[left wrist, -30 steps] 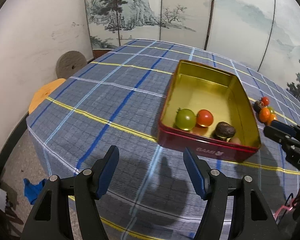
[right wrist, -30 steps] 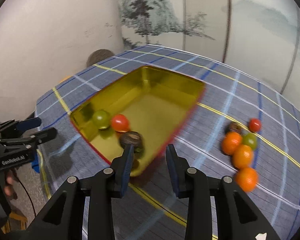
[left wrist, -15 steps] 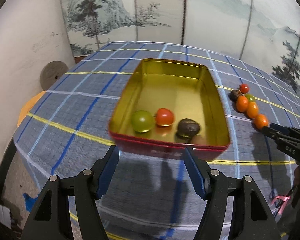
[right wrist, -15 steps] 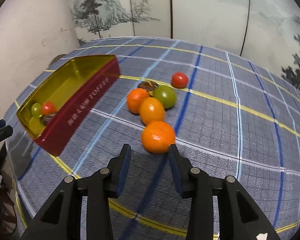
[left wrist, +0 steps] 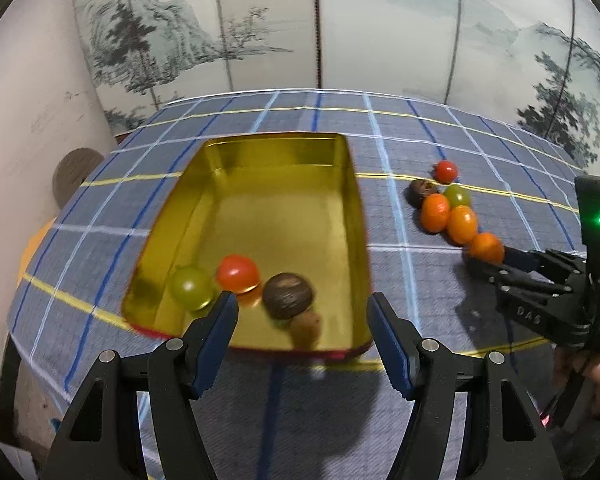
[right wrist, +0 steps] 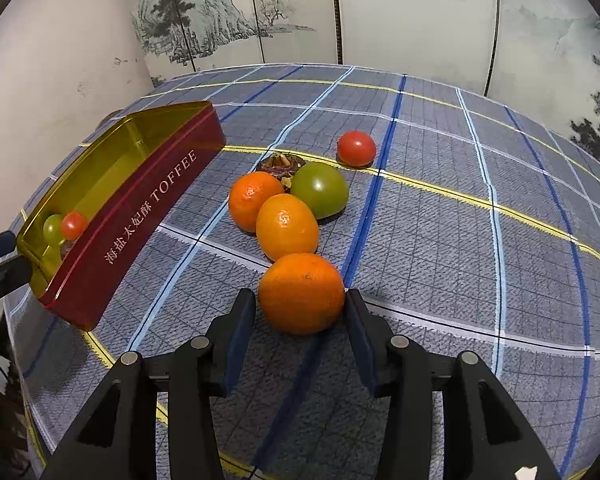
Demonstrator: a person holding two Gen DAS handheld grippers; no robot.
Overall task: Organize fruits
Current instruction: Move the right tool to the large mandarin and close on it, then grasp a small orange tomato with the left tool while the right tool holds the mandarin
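right wrist view looks down on a round table covered in a blue plaid cloth [right wrist: 460, 240], where the right gripper [right wrist: 302, 314] has its two fingers on either side of the nearest orange [right wrist: 302, 292]. its jaws are opening, with the orange between them; the right pad looks to be at the fruit's skin and a thin gap shows at the left pad, so the fruit is bracketed rather than squeezed. just beyond it lie a second orange [right wrist: 287, 226] and a third orange [right wrist: 254, 200], touching each other, with a green tomato [right wrist: 320, 188] beside them, a dark brown fruit [right wrist: 279, 164] behind, and a small red tomato [right wrist: 356, 148] a little apart at the back. to the left stands a red toffee tin [right wrist: 140, 208] with a gold inside. left wrist view shows the left gripper [left wrist: 302, 318] hanging over the near end of that tin, its fingers parted and empty. inside the tin, near that end, sit a green fruit [left wrist: 190, 286], a red tomato [left wrist: 237, 273] and a brown round fruit [left wrist: 287, 295]; the three are blurred. a painted folding screen [left wrist: 340, 32] stands behind the table.
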